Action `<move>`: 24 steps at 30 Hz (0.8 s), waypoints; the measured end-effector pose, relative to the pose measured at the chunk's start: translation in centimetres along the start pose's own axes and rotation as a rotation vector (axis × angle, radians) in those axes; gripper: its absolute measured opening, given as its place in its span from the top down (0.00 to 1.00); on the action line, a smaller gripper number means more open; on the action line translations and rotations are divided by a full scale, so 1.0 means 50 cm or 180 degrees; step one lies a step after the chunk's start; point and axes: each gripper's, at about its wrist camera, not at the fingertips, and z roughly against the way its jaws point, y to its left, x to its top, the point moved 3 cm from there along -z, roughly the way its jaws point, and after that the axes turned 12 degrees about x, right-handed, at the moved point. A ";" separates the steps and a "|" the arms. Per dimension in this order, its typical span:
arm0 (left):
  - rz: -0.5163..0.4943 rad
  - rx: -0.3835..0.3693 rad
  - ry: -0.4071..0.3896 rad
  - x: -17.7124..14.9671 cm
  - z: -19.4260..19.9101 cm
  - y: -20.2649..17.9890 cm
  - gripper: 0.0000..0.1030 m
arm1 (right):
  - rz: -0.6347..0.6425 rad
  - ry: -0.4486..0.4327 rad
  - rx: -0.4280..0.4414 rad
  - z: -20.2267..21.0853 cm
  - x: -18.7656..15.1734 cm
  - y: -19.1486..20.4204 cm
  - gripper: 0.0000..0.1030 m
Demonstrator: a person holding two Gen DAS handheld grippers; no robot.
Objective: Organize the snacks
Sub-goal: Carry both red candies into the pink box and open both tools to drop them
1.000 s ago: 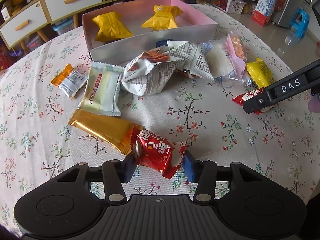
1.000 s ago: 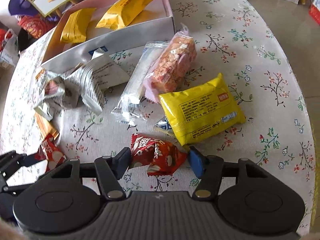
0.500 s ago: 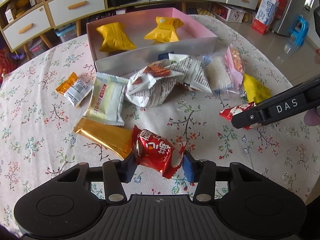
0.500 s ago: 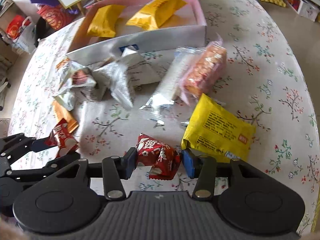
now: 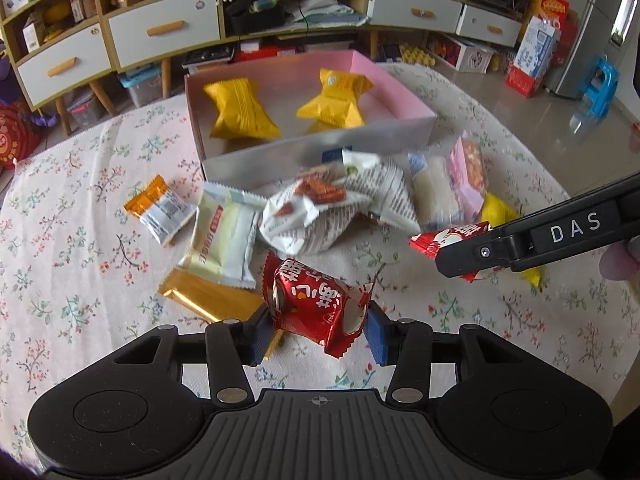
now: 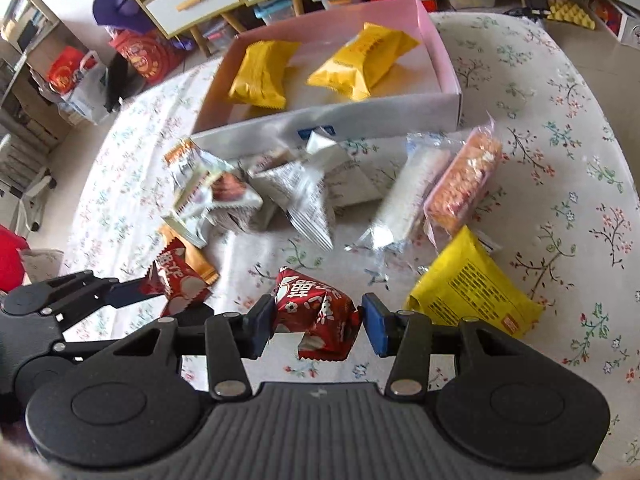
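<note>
Floral tablecloth underfoot. Beyond, at twelve o'clock: drawer units on wooden legs. At two o'clock: blue stool on tiled floor, beside milk carton.

You've got red foil packets in blue pads — floral cloth below, yellow packs in a pink box.

I hold one crumpled red foil snack in my left claw and a second red snack in my right claw, both clear of the floral surface. Far across it, the pink box holds two yellow packets, with loose wrapped snacks heaped just beside its near wall.
</note>
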 end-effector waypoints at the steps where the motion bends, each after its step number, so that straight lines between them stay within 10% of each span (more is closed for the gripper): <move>1: 0.0020 -0.0006 -0.0020 0.005 0.003 0.001 0.56 | -0.0009 -0.0023 0.0026 0.003 0.003 0.001 0.57; 24: 0.0401 0.0073 -0.0414 0.165 -0.024 0.008 0.56 | -0.0141 -0.0681 0.0049 0.012 0.137 -0.042 0.57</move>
